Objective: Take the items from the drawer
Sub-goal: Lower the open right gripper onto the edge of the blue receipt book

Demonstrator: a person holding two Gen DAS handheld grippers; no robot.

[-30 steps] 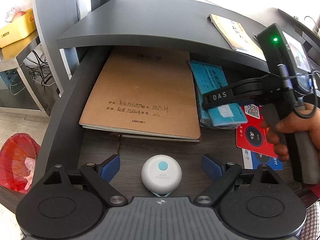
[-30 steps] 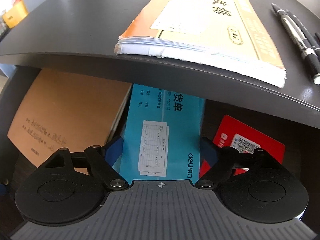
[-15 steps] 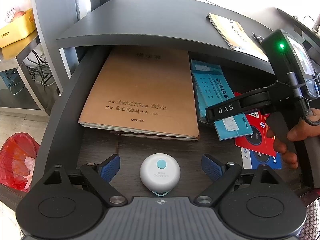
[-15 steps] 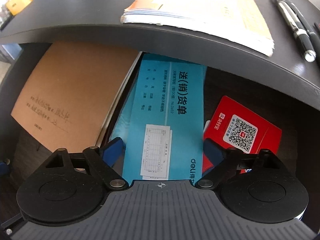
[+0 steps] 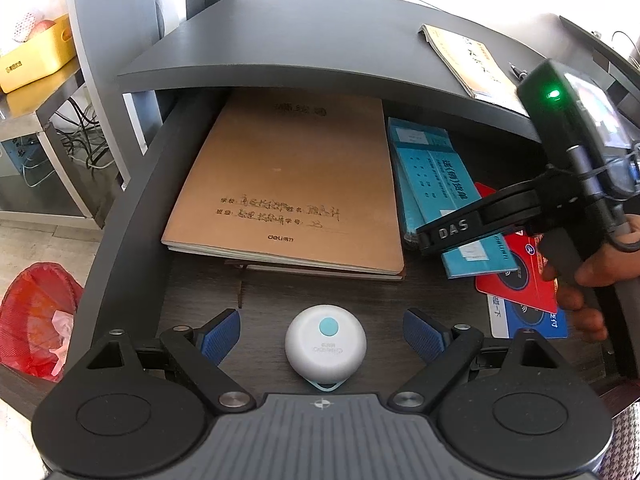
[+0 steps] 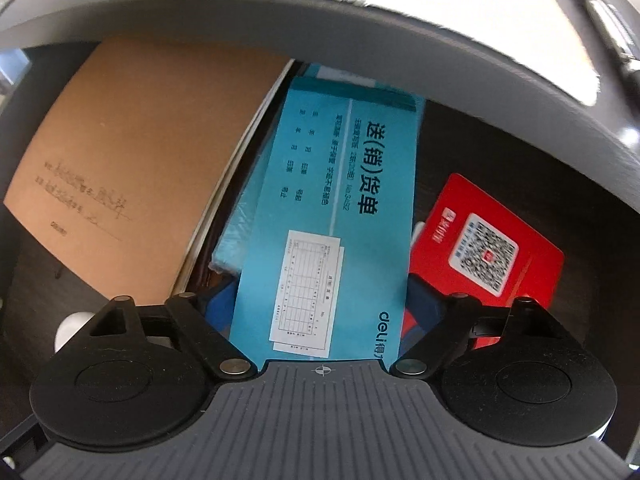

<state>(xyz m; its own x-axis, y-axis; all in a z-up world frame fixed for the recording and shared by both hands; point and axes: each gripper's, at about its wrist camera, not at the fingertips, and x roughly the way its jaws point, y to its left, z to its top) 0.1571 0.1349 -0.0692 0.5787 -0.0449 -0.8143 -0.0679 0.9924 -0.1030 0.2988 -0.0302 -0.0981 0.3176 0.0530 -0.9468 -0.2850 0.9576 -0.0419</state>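
Drawer interior (image 5: 200,280) of dark wood-grain board, pulled out beneath a dark grey desktop (image 5: 320,40), seen from both wrist cameras.

Left gripper (image 5: 322,338): jaws spread wide, blue pads (image 5: 220,334) standing to either side of a round white plastic device with a pale blue button (image 5: 325,346); neither pad touches it. The device rests on the drawer floor at 6 o'clock, near the front edge.

Right gripper (image 6: 320,300): jaws clenched on the near end of a turquoise delivery-note pad with black printed characters (image 6: 340,208), one blue pad against each long edge. In the left view this pad (image 5: 476,248) lies at 3 o'clock, under the black arm marked "DAS" of the right gripper (image 5: 460,236), which the person's right hand (image 5: 588,280) holds by its handle. A second turquoise pad (image 5: 416,152) lies beneath and behind it.

Brown kraft-paper exercise book with handwritten lines (image 5: 296,184): flat at 12 o'clock, on top of another book, just beside the turquoise pads.

Red card with a QR code (image 6: 488,248): at 3 o'clock in the right view, partly under the gripped pad; in the left view it overlaps a blue and white card (image 5: 528,316).

On the desktop: a yellow-covered booklet (image 5: 468,64) at 1 o'clock and a black pen (image 6: 604,24). A red bag-lined bin (image 5: 36,316) stands at 9 o'clock, outside the drawer.
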